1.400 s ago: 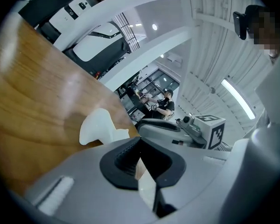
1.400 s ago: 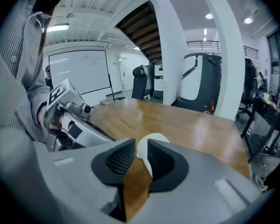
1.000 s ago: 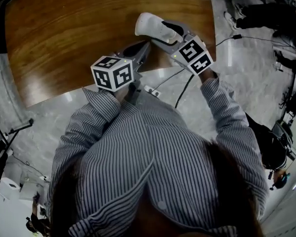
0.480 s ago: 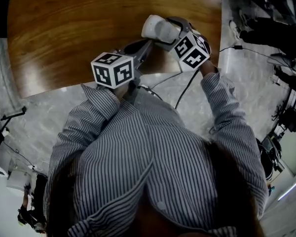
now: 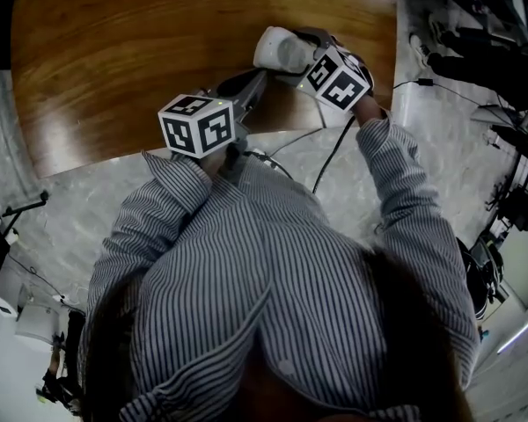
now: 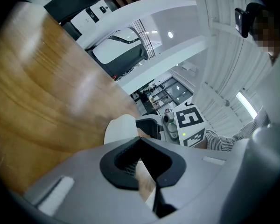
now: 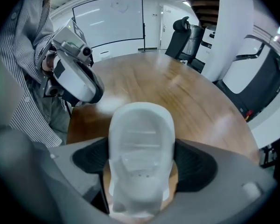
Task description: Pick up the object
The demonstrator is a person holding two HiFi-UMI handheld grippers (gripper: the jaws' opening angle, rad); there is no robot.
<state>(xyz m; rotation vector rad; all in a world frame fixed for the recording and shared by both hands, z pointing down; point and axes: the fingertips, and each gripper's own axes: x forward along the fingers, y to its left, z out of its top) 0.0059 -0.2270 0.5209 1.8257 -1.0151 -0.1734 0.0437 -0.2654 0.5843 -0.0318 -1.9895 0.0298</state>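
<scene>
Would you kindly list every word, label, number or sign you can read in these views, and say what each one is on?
No legible words or numbers anywhere.
Left marker cube and right marker cube: black-and-white square patterns only, no letters.
White object: no print visible.
Dark label on the white machine: too small to read.

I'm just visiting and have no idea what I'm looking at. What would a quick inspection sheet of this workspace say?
Surface: round wooden table, glossy.
Job's things: one white plastic object, near the table's edge, apparently resting on it.
Clutter: nothing seen.
Grippers: right gripper open, its jaws have just been opening, with the white plastic object between them; left gripper shut, empty, beside it.
Cables: black cable running across the floor below the table edge.
Surroundings: pale stone floor; black office chair beyond the table.
</scene>
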